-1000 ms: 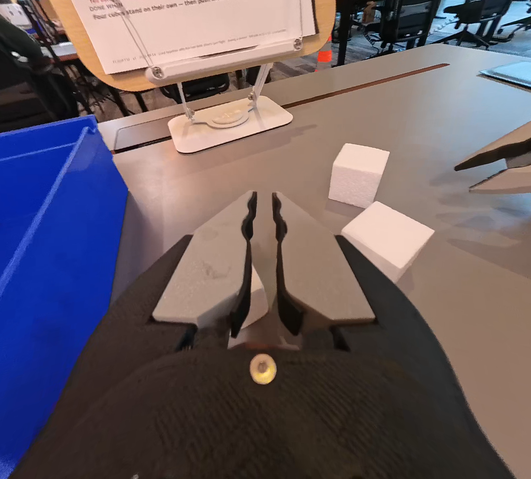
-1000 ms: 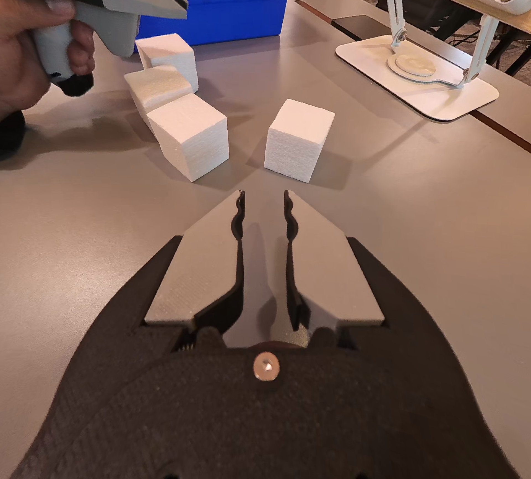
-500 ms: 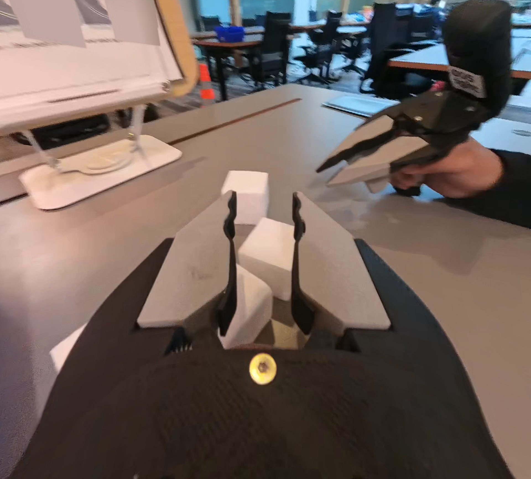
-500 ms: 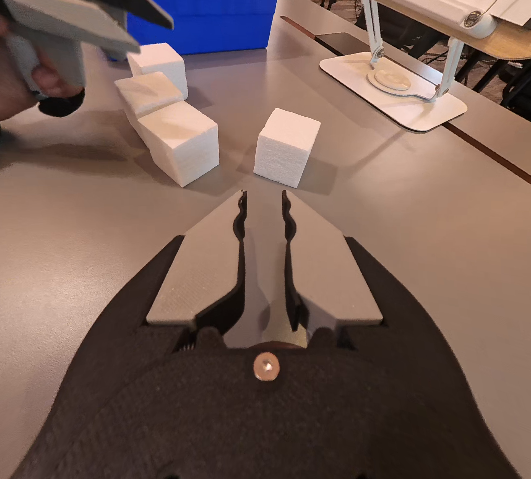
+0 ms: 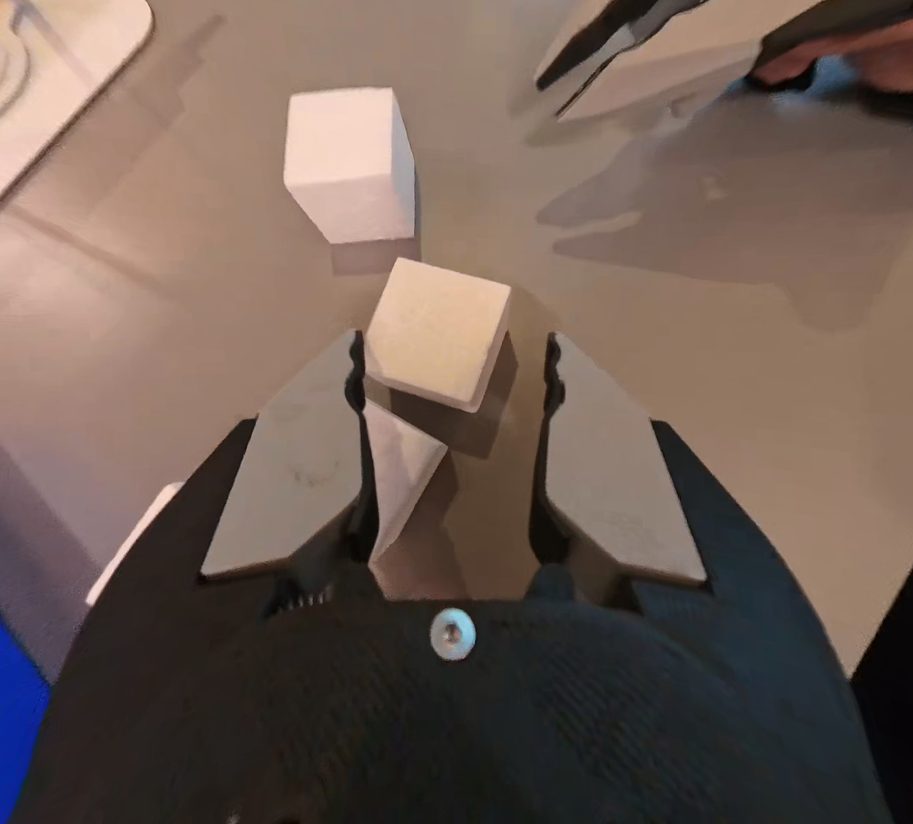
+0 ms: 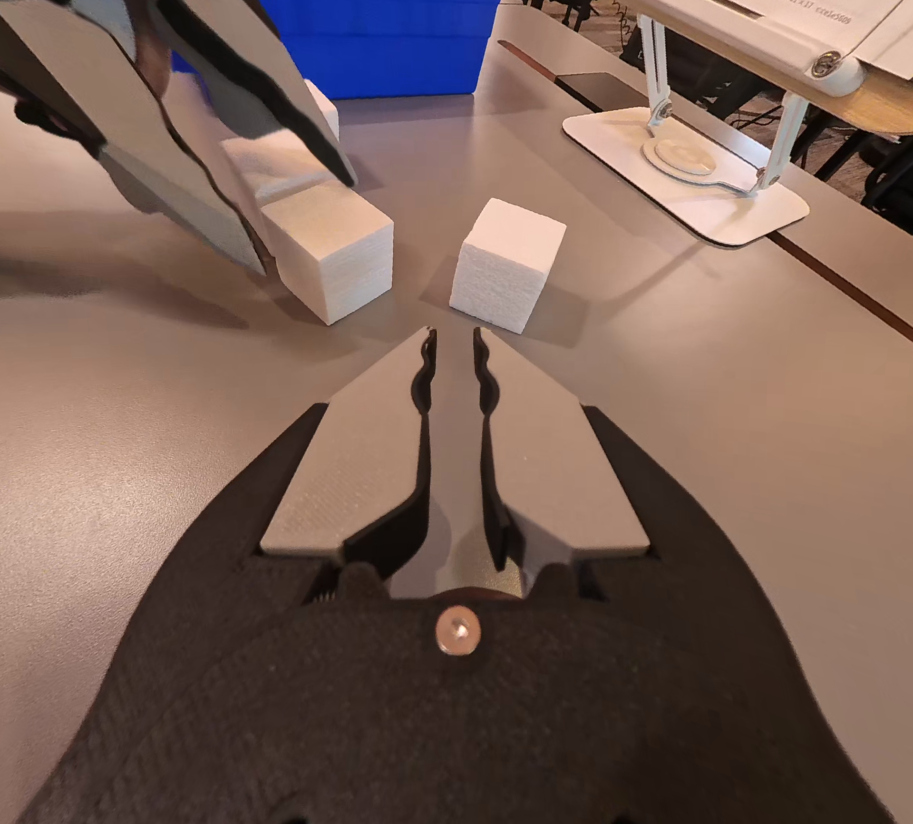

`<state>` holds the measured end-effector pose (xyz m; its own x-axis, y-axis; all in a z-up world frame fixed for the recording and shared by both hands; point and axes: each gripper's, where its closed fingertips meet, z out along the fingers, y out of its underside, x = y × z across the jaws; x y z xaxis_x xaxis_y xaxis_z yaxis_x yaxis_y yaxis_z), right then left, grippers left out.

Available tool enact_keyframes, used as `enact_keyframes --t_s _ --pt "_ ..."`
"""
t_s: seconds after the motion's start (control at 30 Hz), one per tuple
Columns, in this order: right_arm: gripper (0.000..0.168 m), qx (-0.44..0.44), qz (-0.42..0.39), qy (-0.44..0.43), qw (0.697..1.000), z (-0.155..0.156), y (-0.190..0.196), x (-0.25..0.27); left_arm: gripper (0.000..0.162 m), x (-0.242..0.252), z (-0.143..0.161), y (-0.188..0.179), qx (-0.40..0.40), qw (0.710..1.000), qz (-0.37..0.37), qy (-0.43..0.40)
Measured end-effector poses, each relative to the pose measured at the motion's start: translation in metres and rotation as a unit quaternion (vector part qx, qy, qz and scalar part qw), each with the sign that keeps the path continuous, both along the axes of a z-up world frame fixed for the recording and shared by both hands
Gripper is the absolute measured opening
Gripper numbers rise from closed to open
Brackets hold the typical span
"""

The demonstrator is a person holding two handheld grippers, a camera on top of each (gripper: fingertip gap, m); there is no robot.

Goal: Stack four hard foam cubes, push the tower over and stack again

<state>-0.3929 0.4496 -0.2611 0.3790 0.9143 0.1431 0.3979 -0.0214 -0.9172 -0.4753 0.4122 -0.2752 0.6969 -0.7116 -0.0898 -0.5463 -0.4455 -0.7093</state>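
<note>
White foam cubes lie scattered on the grey counter (image 6: 691,429), none stacked. Nearest in the left wrist view, the left tool (image 5: 452,358) points steeply down with its jaws spread wide around the nearest cube (image 5: 437,345), which sits tilted, one edge resting on a second cube (image 5: 400,469) lying partly under the left finger; whether the fingers touch the nearest cube cannot be told through the blur. A third cube (image 5: 346,162) stands alone just beyond, apart from the pair, and a sliver of a fourth cube (image 5: 133,538) shows at the left behind the tool's black body. Farther right, the right tool (image 5: 548,93) hangs above the counter.

In the right wrist view the right tool (image 6: 454,333) hovers low over bare counter, its jaws a narrow gap apart and holding nothing. Just ahead stands the lone cube (image 6: 509,256), with the cluster to its left under the left tool (image 6: 306,222). Beyond lie a blue bin (image 6: 375,9) and a white stand (image 6: 691,172) carrying a printed sheet
</note>
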Motion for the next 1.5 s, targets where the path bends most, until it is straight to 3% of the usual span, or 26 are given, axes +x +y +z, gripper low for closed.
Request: enact_keyframes --t_s 0.07,0.4,0.47,0.8,1.0,1.2,1.4,1.5 --pt "0.012 0.001 0.000 0.001 1.000 0.001 0.000 0.000 0.090 -0.001 -0.008 0.007 -0.010 1.000 0.017 0.019" --pt "0.011 0.009 -0.005 0.003 1.000 0.005 0.001 0.003 0.082 0.052 -0.016 0.024 0.001 0.998 -0.026 0.061" --pt "0.011 0.009 -0.010 0.012 1.000 0.010 0.004 0.006 0.088 0.067 -0.015 0.027 0.003 0.998 -0.037 0.045" --pt "0.014 -0.024 -0.037 0.100 0.994 0.043 0.030 0.045 0.078 0.136 0.011 0.041 0.059 0.993 -0.055 -0.082" --pt "0.021 -0.075 -0.017 0.137 0.988 0.043 0.033 0.058 0.072 0.105 0.037 0.043 0.124 0.984 -0.016 -0.128" --pt "0.061 -0.110 0.114 0.087 0.984 0.027 -0.016 0.021 0.072 0.038 0.043 0.069 0.135 0.967 0.139 -0.164" --pt "0.065 -0.065 0.164 0.034 0.984 0.015 -0.046 0.004 0.072 0.019 0.043 0.074 0.121 0.954 0.180 -0.205" --pt "0.068 -0.052 0.141 -0.020 0.989 -0.005 -0.039 0.003 0.072 0.019 0.041 0.075 0.127 0.956 0.178 -0.194"
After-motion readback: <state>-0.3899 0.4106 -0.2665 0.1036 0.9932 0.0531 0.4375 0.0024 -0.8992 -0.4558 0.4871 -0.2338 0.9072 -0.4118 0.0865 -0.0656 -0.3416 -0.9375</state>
